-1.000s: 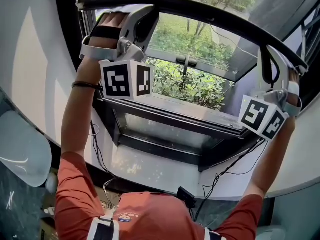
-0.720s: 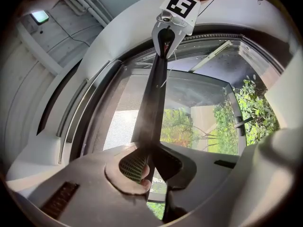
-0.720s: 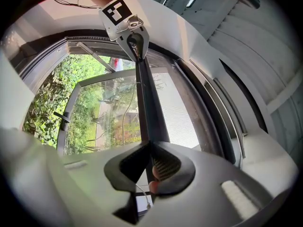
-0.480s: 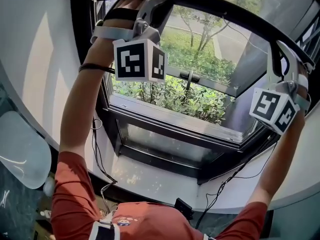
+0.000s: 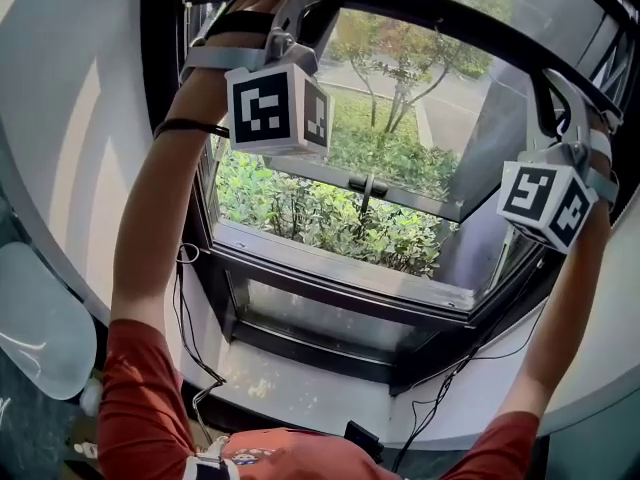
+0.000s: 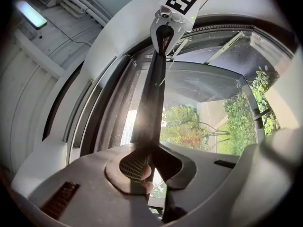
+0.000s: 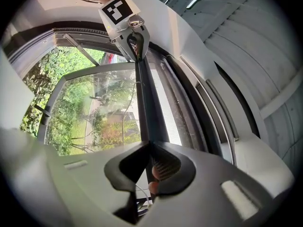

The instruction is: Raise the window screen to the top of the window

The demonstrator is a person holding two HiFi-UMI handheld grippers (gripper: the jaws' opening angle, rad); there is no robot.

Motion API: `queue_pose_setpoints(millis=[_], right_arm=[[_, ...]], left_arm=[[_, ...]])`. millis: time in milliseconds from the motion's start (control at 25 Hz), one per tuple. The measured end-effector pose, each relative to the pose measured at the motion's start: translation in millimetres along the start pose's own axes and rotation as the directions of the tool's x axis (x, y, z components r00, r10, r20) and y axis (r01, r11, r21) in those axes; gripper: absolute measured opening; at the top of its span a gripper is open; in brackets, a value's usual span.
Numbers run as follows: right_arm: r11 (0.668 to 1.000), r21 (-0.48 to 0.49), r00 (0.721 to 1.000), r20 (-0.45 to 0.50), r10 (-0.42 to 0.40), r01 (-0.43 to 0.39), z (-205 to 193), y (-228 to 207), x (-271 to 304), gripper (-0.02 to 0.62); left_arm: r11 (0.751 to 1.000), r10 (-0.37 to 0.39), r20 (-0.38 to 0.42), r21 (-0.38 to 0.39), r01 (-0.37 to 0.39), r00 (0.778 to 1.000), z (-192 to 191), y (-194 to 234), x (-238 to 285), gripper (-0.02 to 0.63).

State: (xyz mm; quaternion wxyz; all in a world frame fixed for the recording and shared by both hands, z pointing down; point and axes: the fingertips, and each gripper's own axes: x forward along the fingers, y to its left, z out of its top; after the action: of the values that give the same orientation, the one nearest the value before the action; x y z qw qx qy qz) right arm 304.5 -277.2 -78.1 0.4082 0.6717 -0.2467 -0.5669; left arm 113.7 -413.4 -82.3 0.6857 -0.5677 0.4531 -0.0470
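Note:
The window screen's black bottom bar (image 5: 450,20) arcs across the top of the head view. My left gripper (image 5: 305,3) is shut on its left part, and my right gripper (image 5: 548,83) is shut on its right end, both arms stretched up. In the left gripper view the bar (image 6: 154,103) runs out of my left gripper (image 6: 147,167) to the other gripper (image 6: 165,27). The right gripper view mirrors this: the bar (image 7: 144,108) leaves my right gripper (image 7: 150,162) and reaches the left one (image 7: 132,32). Grey screen mesh (image 5: 565,8) hangs above the bar.
Below the bar stand the glass sash with its handle (image 5: 368,186) and the dark sill frame (image 5: 330,273). Black cables (image 5: 440,393) trail across the white ledge. White wall (image 5: 70,118) curves on the left. A ceiling light (image 6: 31,14) is overhead.
Both grippers have gone up with the bar. More uncovered window and greenery shows beneath it than a second ago.

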Motion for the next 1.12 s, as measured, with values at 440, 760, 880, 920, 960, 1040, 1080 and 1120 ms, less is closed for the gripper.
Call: queue_pose_setpoints(millis=[440, 760, 880, 920, 960, 1040, 1080, 1120], right_arm=[[0.999, -0.033, 0.999, -0.001, -0.04, 0.04, 2.1, -55.6, 41.0, 0.037], [0.995, -0.066, 0.996, -0.021, -0.081, 0.08, 3.9, -95.5, 69.3, 0.037], [0.993, -0.077, 0.995, -0.034, -0.09, 0.087, 3.8, -107.9, 79.6, 0.038], [0.992, -0.085, 0.995, -0.038, -0.092, 0.089, 3.9, -111.4, 82.5, 0.038], [0.992, -0.092, 0.995, -0.041, -0.094, 0.09, 3.9, -114.7, 84.9, 0.038], [0.991, -0.1, 0.994, -0.046, -0.097, 0.092, 4.1, -121.5, 89.7, 0.038], [0.99, -0.1, 0.994, -0.049, -0.101, 0.095, 3.9, -125.2, 92.1, 0.037], [0.99, -0.098, 0.993, -0.051, -0.105, 0.1, 3.3, -128.9, 94.5, 0.038]], left_arm=[[0.997, 0.069, -0.003, 0.026, -0.069, 0.998, 2.1, 55.7, 41.2, 0.04], [0.992, 0.116, -0.016, 0.054, -0.115, 0.993, 3.8, 96.1, 69.1, 0.04], [0.989, 0.135, -0.024, 0.055, -0.134, 0.991, 3.3, 109.4, 79.6, 0.04], [0.989, 0.139, -0.028, 0.059, -0.137, 0.99, 3.1, 113.3, 82.5, 0.04], [0.989, 0.14, -0.031, 0.062, -0.137, 0.99, 3.1, 116.9, 85.1, 0.04], [0.989, 0.138, -0.039, 0.066, -0.135, 0.99, 3.4, 123.6, 89.7, 0.04], [0.988, 0.139, -0.042, 0.067, -0.136, 0.989, 3.7, 127.0, 92.2, 0.04], [0.988, 0.142, -0.043, 0.066, -0.139, 0.989, 4.5, 130.4, 94.8, 0.04]])
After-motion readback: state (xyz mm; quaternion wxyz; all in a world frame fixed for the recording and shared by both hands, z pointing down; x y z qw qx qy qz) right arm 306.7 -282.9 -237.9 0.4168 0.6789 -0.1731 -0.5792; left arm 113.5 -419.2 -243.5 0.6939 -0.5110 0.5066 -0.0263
